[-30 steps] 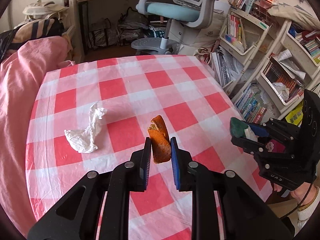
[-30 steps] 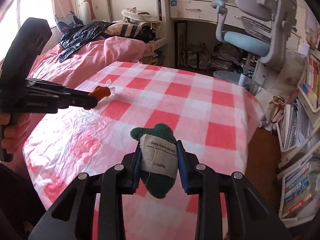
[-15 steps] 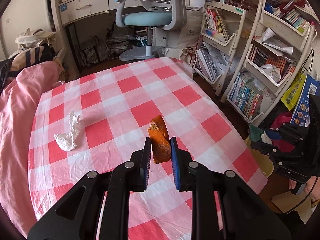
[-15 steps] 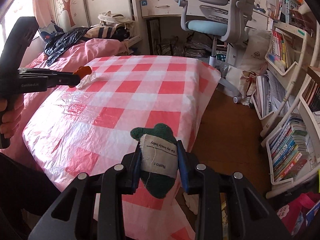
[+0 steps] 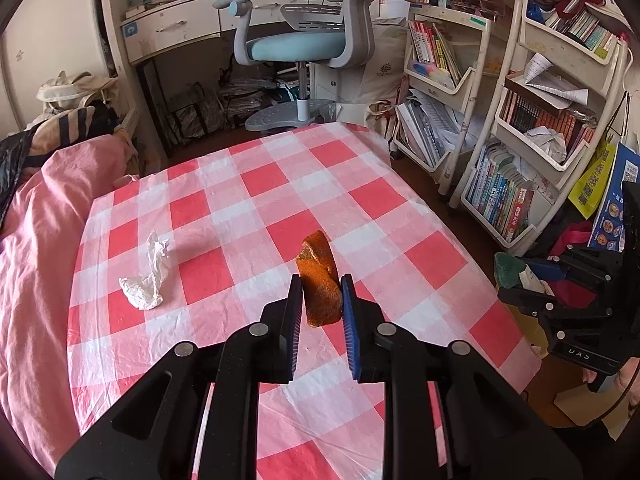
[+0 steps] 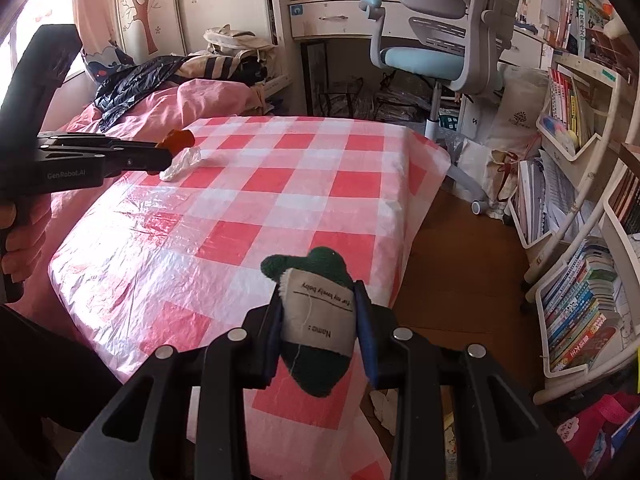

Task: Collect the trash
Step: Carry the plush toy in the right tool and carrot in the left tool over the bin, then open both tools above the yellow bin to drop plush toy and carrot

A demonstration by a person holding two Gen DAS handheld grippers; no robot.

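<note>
My left gripper (image 5: 320, 298) is shut on a curled orange peel (image 5: 319, 280) and holds it above the red-and-white checked tablecloth (image 5: 256, 184). A crumpled white tissue (image 5: 149, 276) lies on the cloth to its left. My right gripper (image 6: 318, 312) is shut on a dark green fabric piece with a grey label (image 6: 316, 320), held over the table's near right corner. In the right wrist view the left gripper (image 6: 170, 152) with the peel (image 6: 178, 140) hangs just in front of the tissue (image 6: 182, 164). The right gripper (image 5: 516, 280) shows at the right edge of the left wrist view.
A pink bed (image 5: 36, 216) borders the table on the left. A blue-seated office chair (image 5: 296, 40) and a desk (image 5: 176, 28) stand beyond it. White racks full of books (image 5: 520, 184) line the right side, with brown floor (image 6: 460, 264) between them and the table.
Both grippers have drawn back from the table with their loads still held. The view has swung right, the table's right edge and floor have come into sight, and the tissue lies farther off.
</note>
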